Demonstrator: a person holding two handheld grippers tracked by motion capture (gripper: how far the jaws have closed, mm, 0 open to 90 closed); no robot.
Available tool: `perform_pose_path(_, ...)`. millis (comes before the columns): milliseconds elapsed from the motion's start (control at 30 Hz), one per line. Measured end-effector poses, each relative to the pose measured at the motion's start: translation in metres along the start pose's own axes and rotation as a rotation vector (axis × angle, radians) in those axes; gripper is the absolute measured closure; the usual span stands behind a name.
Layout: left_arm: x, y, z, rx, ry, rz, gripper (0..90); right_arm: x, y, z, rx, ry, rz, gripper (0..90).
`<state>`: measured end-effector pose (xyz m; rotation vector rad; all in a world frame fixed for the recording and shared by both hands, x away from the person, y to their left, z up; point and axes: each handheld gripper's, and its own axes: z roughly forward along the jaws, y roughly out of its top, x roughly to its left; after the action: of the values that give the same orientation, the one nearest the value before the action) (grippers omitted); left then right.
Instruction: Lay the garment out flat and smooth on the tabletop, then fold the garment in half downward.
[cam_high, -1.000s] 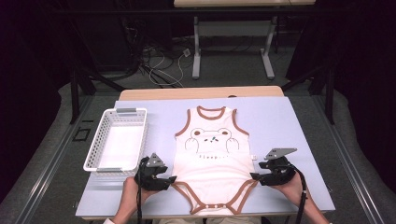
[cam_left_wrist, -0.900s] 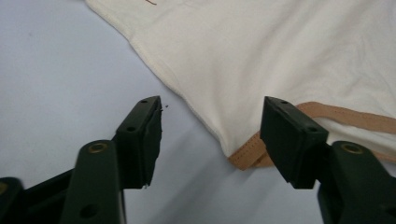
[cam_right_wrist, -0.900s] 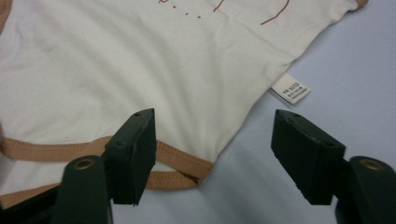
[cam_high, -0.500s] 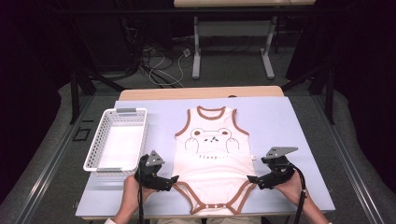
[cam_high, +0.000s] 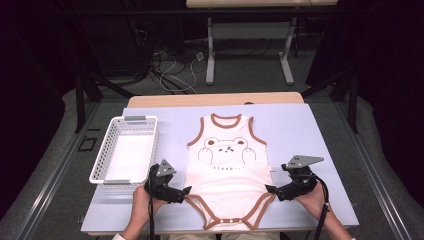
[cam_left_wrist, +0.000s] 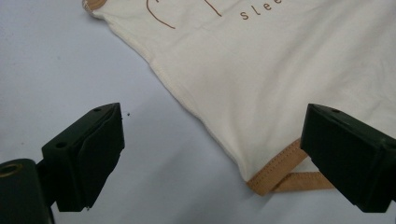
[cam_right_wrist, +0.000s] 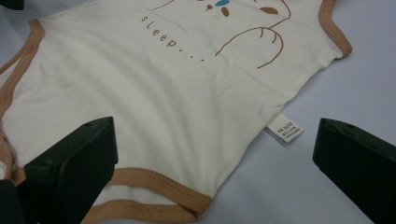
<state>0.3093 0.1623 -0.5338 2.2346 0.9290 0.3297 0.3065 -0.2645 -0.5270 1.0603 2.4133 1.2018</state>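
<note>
Cream cotton with brown trim: the baby bodysuit (cam_high: 227, 172) lies flat in the middle of my pale blue table (cam_high: 295, 125), neck away from me, snaps toward the near edge. My left gripper (cam_high: 186, 192) sits low at its left leg-opening corner, jaws spread wide, with that brown-hemmed corner lying between them in the left gripper view. My right gripper (cam_high: 269, 190) is at the opposite corner, also wide apart, straddling the side seam and its small white care label (cam_right_wrist: 285, 128). A white mesh basket (cam_high: 107, 150) stands just left of the garment.
</note>
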Motion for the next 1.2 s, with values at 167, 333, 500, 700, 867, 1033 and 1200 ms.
perform_pose_path(167, 0.000, 0.001, 0.001, -0.007, 0.003, 0.006, 6.3, 0.001, 0.001, 0.001, -0.002, 0.000, -0.025, 0.0)
perform_pose_path(333, 0.002, 0.003, 0.003, -0.020, 0.007, -0.009, 4.8, 0.000, 0.003, 0.002, 0.003, 0.010, -0.019, 0.0)
perform_pose_path(500, 0.005, 0.007, 0.003, -0.033, 0.009, -0.021, 1.9, 0.000, 0.006, 0.003, -0.002, 0.011, -0.017, 0.0)
perform_pose_path(700, 0.007, 0.011, 0.006, -0.038, 0.004, -0.035, 0.5, -0.003, 0.011, 0.008, -0.003, 0.016, -0.017, 0.0)
perform_pose_path(867, 0.010, 0.017, 0.012, -0.039, -0.003, -0.044, 0.2, -0.007, 0.016, 0.011, -0.006, 0.024, 0.002, 0.0)
perform_pose_path(1033, 0.012, 0.021, 0.017, -0.031, -0.007, -0.049, 0.1, -0.011, 0.019, 0.014, -0.013, 0.014, 0.003, 0.0)
perform_pose_path(1200, 0.017, 0.025, 0.021, -0.027, -0.025, -0.065, 0.2, -0.016, 0.023, 0.017, -0.005, 0.014, -0.004, 0.0)
